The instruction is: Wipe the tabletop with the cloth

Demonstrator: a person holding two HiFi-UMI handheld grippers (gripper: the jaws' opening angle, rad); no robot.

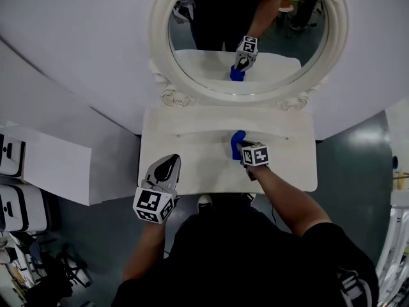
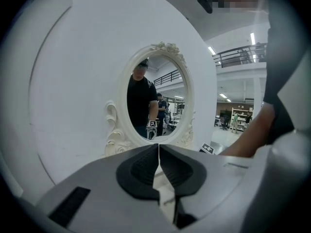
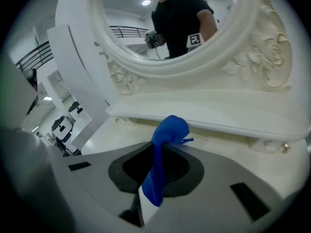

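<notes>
Blue cloth (image 1: 238,142) is pinched between the right gripper's (image 1: 243,151) jaws over the tabletop (image 1: 185,139), near one o'clock of its centre. The left gripper (image 1: 168,166), jaws pressed together and empty, hovers at eight o'clock.

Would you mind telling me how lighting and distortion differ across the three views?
Head view: dim, underexposed, darkest at the bottom. Left gripper view: brighter, strong fisheye, black corners. Right gripper view: same fisheye bending the mirror frame; the blue cloth is sharp.
</notes>
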